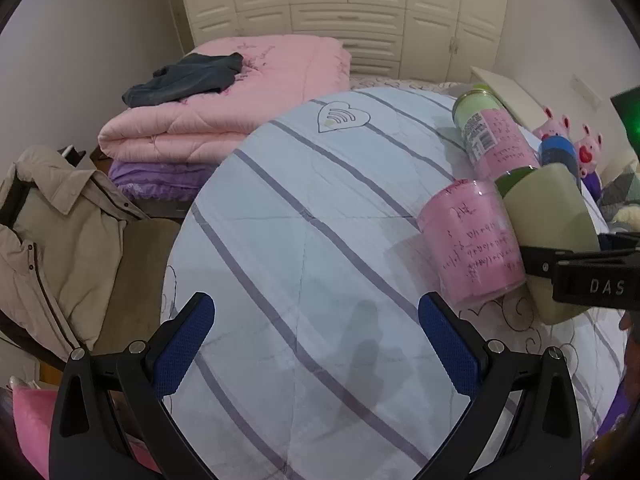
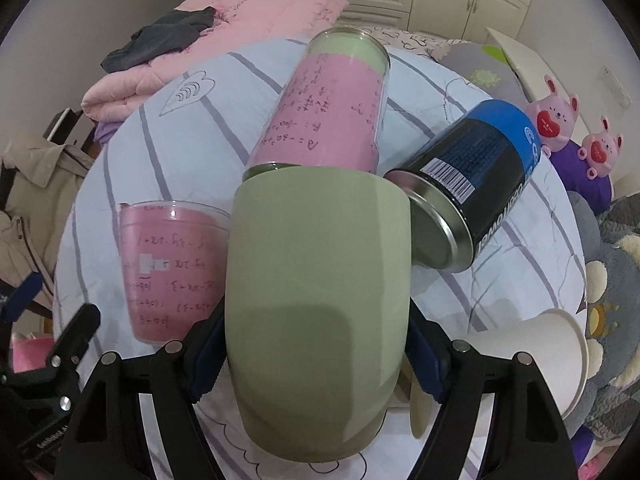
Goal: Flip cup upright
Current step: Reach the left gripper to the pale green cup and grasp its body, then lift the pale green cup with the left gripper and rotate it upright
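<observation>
Green cup (image 2: 320,280) held in my right hand-held gripper (image 2: 316,360), pads gripping mid-body: rigid, smooth, probably slippery. Left hand-held gripper (image 1: 316,344) wide, empty.

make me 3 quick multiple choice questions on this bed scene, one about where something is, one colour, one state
1. What lies right of the green cup, seen from the right wrist?
A. blue can
B. grey garment
C. beige jacket

2. What colour is the paper in the short clear cup?
A. yellow
B. pink
C. white

3. The left hand-held gripper is:
A. shut on the green cup
B. shut on a can
C. open, holding nothing

Key: 1 A, the blue can lies on its side there. 2 B, pink sheet with handwriting. 3 C, only the striped quilt shows between its fingers; the right hand-held gripper has the green cup.
</observation>
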`<state>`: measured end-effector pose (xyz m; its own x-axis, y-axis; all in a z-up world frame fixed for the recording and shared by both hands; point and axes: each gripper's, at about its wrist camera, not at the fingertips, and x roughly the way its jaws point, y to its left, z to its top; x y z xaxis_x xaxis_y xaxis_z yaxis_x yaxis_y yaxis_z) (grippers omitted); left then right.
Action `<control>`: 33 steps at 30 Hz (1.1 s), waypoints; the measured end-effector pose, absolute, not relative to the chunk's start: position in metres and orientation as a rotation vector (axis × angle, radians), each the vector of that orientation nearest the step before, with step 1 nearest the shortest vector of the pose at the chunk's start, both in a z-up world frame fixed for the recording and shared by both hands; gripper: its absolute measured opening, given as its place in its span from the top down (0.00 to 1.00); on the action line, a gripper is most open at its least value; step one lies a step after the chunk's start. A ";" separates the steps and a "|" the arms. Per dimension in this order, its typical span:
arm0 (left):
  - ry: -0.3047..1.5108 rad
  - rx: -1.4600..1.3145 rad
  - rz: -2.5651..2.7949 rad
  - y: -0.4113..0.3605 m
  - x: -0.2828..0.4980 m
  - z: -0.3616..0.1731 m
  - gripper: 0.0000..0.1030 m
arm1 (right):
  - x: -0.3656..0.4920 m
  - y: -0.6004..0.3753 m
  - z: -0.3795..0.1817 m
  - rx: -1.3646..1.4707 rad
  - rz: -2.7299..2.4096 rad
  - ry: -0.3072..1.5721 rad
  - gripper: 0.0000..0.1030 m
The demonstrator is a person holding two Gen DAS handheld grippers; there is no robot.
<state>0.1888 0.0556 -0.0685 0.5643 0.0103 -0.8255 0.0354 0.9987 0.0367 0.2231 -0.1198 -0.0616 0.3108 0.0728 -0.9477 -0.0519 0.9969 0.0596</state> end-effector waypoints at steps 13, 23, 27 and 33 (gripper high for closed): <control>0.937 0.066 -0.026 0.050 0.174 -0.050 0.00 | 0.214 -0.126 -0.035 0.039 0.095 1.210 0.24; 0.917 0.058 -0.031 0.052 0.157 -0.035 0.00 | 0.185 -0.130 -0.016 0.053 0.079 1.172 0.24; 0.911 0.069 -0.036 0.053 0.146 -0.035 0.00 | 0.169 -0.128 -0.014 0.064 0.077 1.168 0.24; 0.946 0.109 -0.046 0.052 0.133 -0.050 0.00 | 0.143 -0.125 -0.031 0.085 0.068 1.203 0.24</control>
<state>0.1328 0.0517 -0.0499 0.5846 0.0084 -0.8113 0.0870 0.9935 0.0730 0.1431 -0.1249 -0.0310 0.3582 0.0976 -0.9285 -0.0075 0.9948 0.1017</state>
